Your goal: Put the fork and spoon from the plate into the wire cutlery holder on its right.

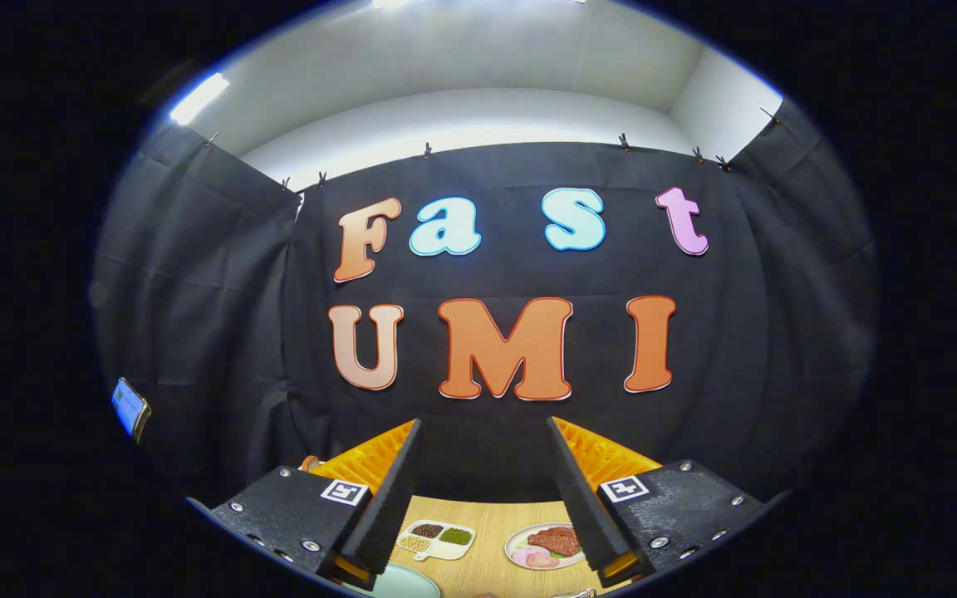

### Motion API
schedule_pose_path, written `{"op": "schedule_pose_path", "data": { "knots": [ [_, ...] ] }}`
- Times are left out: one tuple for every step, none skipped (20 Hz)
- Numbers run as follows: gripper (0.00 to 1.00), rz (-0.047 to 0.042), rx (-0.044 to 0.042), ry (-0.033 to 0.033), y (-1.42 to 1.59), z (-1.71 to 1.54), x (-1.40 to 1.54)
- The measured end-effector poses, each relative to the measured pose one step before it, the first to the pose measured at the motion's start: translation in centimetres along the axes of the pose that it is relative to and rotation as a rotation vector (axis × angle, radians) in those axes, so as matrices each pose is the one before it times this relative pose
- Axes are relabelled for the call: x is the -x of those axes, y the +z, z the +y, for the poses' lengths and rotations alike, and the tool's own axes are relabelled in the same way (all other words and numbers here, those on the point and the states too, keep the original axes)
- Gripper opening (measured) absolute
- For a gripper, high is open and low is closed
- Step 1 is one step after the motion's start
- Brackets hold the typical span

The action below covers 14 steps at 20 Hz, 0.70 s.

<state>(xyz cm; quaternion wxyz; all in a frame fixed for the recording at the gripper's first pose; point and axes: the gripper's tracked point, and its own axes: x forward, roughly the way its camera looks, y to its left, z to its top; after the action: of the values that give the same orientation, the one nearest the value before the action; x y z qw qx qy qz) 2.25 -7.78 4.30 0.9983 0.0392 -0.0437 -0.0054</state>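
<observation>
My gripper (485, 432) is held high and level, facing the booth's black wall, open with a wide empty gap between its fingers (395, 490). Far below, between the fingers, lies a wooden table (491, 519). A pale green plate (399, 583) shows only as a rim beside the left finger. No cutlery shows on that sliver of rim. A thin metallic edge (578, 593) peeks out by the right finger; I cannot tell what it is.
On the table beyond the fingers sit a white divided dish of beans (435, 540) and a plate of meat slices (543, 545). A phone (130, 407) hangs at the left of the black cloth wall.
</observation>
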Motion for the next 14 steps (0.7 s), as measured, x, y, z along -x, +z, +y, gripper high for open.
{"op": "schedule_pose_path", "data": {
  "knots": [
    [0.87, -0.00377, 0.00232, 0.0035, 0.068, 0.153, 0.168],
    [0.88, 0.00086, 0.00296, 0.00701, -0.05, 0.324, -0.024],
    [0.88, 0.00375, 0.00369, 0.00461, -0.109, 0.192, 0.016],
    [0.88, 0.00329, 0.00292, 0.00758, -0.089, 0.25, 0.08],
    [0.88, 0.00227, 0.00414, 0.00648, -0.026, 0.393, -0.033],
    [0.88, 0.00027, 0.00362, 0.0056, -0.029, 0.311, -0.017],
    [0.88, -0.00139, 0.00444, 0.00649, -0.028, 0.357, -0.052],
    [0.89, -0.00179, 0.00474, 0.0044, 0.057, 0.241, -0.025],
    [0.89, -0.00785, 0.0006, 0.01589, 0.163, 0.508, 0.124],
    [0.89, -0.00978, -0.0021, 0.01439, 0.192, 0.644, 0.019],
    [0.89, -0.0037, 0.00105, 0.0087, -0.045, 0.469, 0.024],
    [0.89, -0.00185, 0.00581, 0.0068, 0.043, 0.296, 0.007],
    [0.89, -0.00286, 0.0071, 0.00412, 0.032, 0.33, -0.071],
    [0.89, -0.00267, 0.00391, 0.00267, 0.035, 0.315, -0.054]
  ]
}}
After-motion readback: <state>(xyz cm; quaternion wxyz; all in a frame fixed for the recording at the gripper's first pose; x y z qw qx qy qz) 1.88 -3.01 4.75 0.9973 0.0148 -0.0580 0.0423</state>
